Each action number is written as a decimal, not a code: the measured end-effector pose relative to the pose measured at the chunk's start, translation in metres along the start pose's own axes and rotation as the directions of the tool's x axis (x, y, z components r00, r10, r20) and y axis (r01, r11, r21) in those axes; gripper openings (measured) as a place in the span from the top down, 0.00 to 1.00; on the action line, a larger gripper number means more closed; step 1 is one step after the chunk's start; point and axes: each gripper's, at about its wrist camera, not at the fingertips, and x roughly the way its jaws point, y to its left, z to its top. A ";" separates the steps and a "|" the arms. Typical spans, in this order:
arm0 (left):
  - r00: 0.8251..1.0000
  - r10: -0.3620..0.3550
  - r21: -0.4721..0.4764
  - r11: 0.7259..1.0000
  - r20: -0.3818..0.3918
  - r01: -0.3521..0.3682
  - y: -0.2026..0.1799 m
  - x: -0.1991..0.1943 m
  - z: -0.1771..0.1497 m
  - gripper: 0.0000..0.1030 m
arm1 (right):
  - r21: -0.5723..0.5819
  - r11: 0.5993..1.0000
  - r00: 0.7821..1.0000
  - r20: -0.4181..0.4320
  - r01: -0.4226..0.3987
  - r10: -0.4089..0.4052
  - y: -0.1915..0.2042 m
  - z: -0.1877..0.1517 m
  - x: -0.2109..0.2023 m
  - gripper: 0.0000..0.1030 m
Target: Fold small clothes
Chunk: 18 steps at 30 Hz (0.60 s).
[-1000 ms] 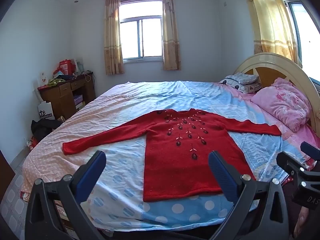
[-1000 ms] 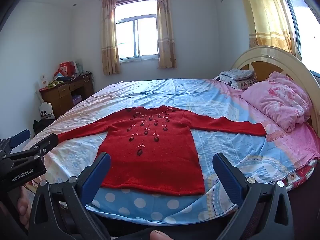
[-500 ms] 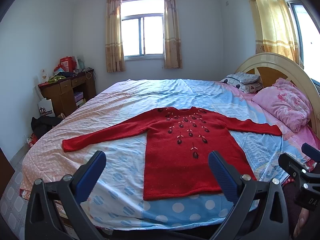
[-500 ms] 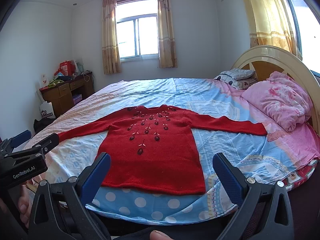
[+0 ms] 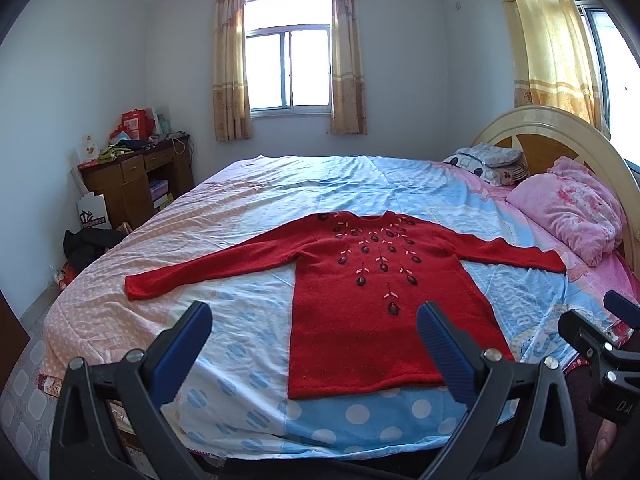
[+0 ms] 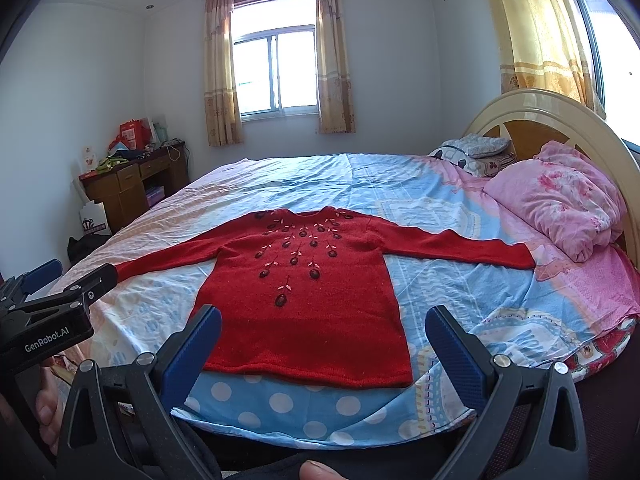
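A red knit sweater (image 5: pixel 360 292) with dark flower embroidery lies flat, face up, on the bed (image 5: pixel 248 208), both sleeves spread out, hem toward me. It also shows in the right wrist view (image 6: pixel 304 300). My left gripper (image 5: pixel 314 344) is open and empty, held above the bed's near edge, short of the hem and left of the body. My right gripper (image 6: pixel 322 344) is open and empty, held just short of the hem's right part. The left gripper (image 6: pixel 52 300) shows at the left of the right wrist view.
A pink quilt (image 5: pixel 576 216) and pillows (image 5: pixel 488 164) lie by the headboard (image 5: pixel 560 132) at the right. A wooden desk (image 5: pixel 132 180) with clutter stands at the left wall, bags on the floor beside it. A curtained window (image 5: pixel 288 68) is at the back.
Both grippers have shifted slightly; the sweater sits a little higher in both views. Jaws stay open and the sweater has not moved.
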 end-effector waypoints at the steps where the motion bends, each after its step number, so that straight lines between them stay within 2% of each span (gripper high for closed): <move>1: 1.000 0.000 0.000 1.000 0.000 0.000 0.000 0.000 0.000 0.00 | 0.000 1.000 1.000 -0.001 -0.001 0.001 0.000 0.000 0.000 0.01; 18: 1.000 0.000 -0.002 1.000 -0.003 0.000 0.000 0.001 -0.001 0.00 | 0.001 1.000 1.000 -0.005 -0.002 0.002 0.000 -0.001 0.002 0.01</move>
